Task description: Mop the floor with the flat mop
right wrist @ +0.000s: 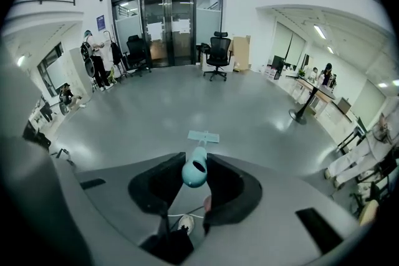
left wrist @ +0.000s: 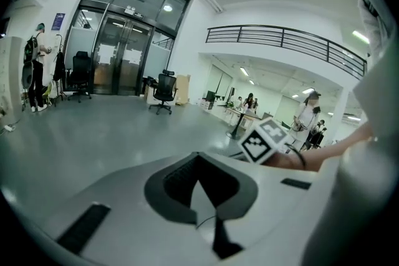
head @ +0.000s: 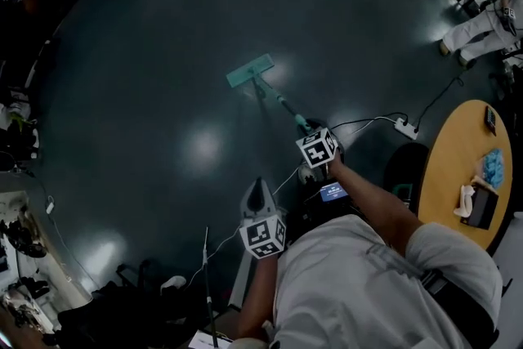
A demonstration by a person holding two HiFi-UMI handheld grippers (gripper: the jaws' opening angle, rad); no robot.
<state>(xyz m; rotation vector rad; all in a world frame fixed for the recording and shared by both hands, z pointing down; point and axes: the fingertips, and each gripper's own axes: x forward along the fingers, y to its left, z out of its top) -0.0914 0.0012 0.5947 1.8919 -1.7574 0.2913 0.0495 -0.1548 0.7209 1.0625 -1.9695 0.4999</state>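
Two tongs in play, only one doing work. Right tongs (right wrist: 194, 164) are closed on the teal top end of the handle (right wrist: 195, 172) of the flat mop. The butt of the handle pokes back toward the camera between the pads. Left tongs (left wrist: 198, 159) are closed on nothing, tips together. They hang near my body, left of the right tongs and off the handle.

Mop head (head: 250, 70) lies flat on the dark floor (head: 147, 94), far and slightly left of the right tongs. The handle runs from the head straight into the right tongs, so its long axis goes far-left to near-right in the head view. In the right gripper view it points dead ahead. The head's long side sits across that line.

Judgement: this is a one-handed stroke, push or pull along the handle axis. The right tongs own it; the left would have to open and reach right to help. Power strip (head: 406, 127) lies on the floor right of the tongs, so mind it on a rightward sweep.
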